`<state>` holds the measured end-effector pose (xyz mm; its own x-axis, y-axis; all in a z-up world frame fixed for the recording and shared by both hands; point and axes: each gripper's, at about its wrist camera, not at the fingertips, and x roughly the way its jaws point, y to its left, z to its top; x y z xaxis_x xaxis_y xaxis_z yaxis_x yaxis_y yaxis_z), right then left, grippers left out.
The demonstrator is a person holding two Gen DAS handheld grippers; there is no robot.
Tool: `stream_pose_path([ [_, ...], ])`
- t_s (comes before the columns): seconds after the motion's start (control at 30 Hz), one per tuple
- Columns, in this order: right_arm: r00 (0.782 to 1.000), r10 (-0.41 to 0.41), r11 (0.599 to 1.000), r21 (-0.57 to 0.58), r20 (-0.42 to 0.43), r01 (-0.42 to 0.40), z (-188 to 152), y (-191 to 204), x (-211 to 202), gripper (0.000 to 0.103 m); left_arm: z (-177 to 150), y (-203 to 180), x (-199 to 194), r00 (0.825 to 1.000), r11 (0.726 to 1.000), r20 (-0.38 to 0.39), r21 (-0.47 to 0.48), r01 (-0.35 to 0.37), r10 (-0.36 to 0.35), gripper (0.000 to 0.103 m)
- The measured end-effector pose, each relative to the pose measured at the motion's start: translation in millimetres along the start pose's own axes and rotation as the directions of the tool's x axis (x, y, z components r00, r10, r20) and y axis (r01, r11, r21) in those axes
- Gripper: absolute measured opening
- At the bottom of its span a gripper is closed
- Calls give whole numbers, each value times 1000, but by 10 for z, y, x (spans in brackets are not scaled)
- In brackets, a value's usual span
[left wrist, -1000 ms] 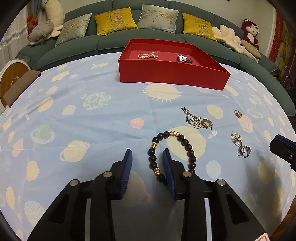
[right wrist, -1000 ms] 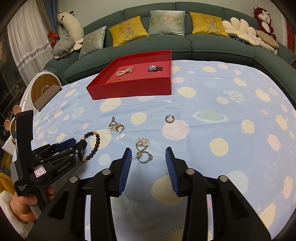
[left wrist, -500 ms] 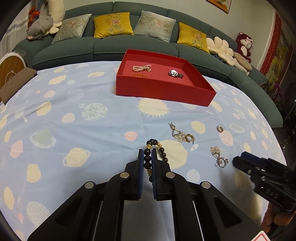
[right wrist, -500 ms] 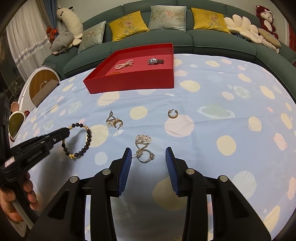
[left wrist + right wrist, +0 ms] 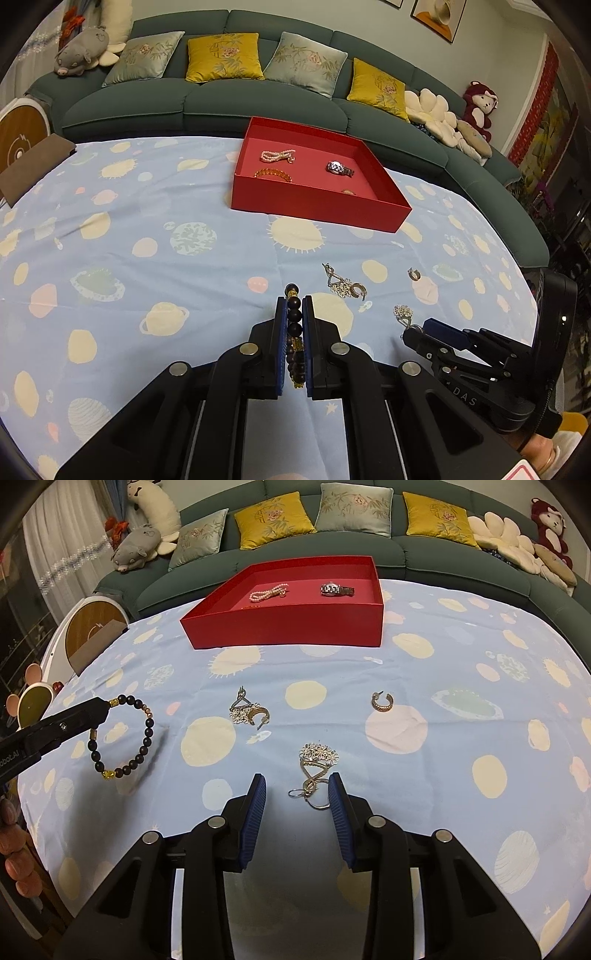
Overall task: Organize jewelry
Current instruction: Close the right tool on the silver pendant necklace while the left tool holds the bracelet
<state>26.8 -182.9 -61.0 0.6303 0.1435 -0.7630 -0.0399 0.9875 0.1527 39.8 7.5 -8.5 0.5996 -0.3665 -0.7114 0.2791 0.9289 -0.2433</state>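
My left gripper (image 5: 294, 304) is shut on a dark bead bracelet with gold beads (image 5: 294, 316). In the right wrist view the bracelet (image 5: 149, 733) hangs as a loop from the left gripper (image 5: 104, 708), lifted off the cloth. My right gripper (image 5: 297, 779) is low over the table with its jaws closing. A gold flower pendant with rings (image 5: 314, 766) lies between its tips, and the pads do not touch it. The red tray (image 5: 317, 212) at the back holds a pearl bracelet (image 5: 277, 156), a watch (image 5: 338, 168) and an amber bangle (image 5: 273, 173).
On the planet-print cloth lie a silver and gold earring cluster (image 5: 248, 712) and a small gold hoop (image 5: 382, 701). A green sofa with cushions curves behind the table. A round wooden-faced device (image 5: 92, 635) stands at the left edge.
The left gripper shut on the bead bracelet and lifted it off the cloth. The right gripper came down closer to the flower pendant, and its jaws narrowed a little.
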Motion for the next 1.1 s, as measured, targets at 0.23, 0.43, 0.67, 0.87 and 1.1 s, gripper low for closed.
stream_pose_path([
  [0.23,1000,-21,1000,-7,-11,21,33,2,138,26,-11,32,-2,1000,1000,-4,-3,-4,4,5],
  [0.43,1000,-30,999,-14,1,30,56,7,185,9,-15,36,3,1000,1000,-6,-5,-2,2,5],
  [0.67,1000,-11,1000,-13,28,12,92,18,107,7,-23,76,6,1000,1000,-5,-14,-6,6,5],
  [0.87,996,30,1000,-8,81,-29,154,41,-104,7,-12,65,-8,1000,1000,3,-10,-5,5,5],
  [1.1,988,70,998,1,135,-70,226,59,-350,7,11,15,-35,1000,1000,5,-4,4,-4,5],
])
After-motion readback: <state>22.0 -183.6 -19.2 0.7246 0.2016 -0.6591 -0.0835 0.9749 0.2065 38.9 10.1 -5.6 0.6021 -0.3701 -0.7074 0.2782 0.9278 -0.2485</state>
